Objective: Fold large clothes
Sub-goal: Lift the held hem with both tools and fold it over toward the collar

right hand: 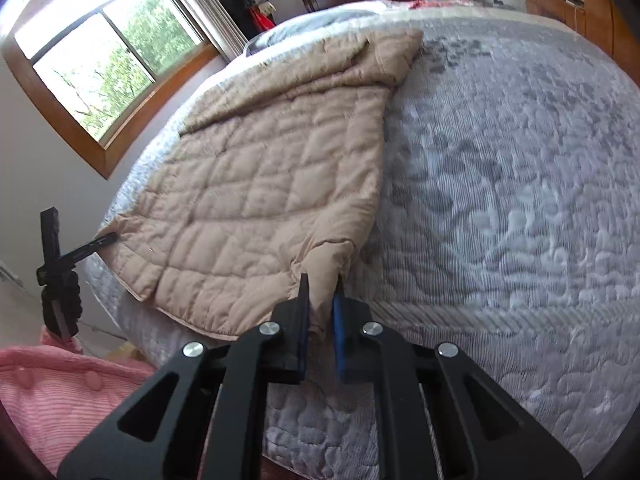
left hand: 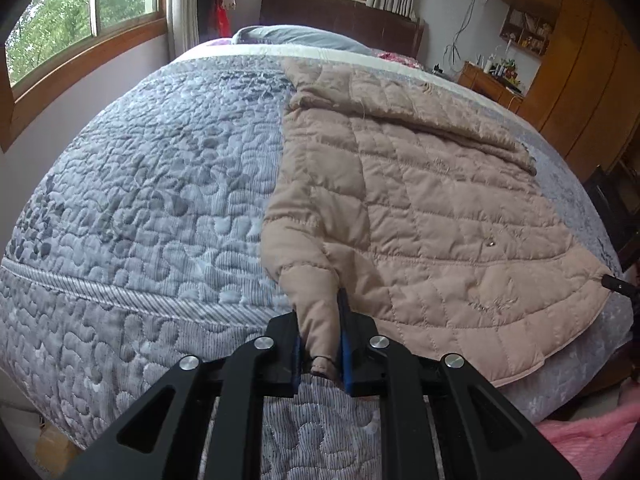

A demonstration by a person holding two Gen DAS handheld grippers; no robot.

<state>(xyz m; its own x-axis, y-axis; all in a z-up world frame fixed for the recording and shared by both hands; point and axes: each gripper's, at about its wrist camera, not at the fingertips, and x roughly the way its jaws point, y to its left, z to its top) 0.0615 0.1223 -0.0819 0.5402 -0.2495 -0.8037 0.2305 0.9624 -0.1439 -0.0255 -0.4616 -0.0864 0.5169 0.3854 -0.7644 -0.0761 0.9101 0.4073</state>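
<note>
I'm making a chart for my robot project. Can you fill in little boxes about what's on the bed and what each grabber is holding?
garment: tan quilted coat, spread flat on the bed
surface: grey quilted bedspread
left gripper: shut on a coat sleeve cuff
right gripper: shut on the coat's hem corner
coat position: near the foot edge of the bed
nearby: pink blanket beside the bed
</note>
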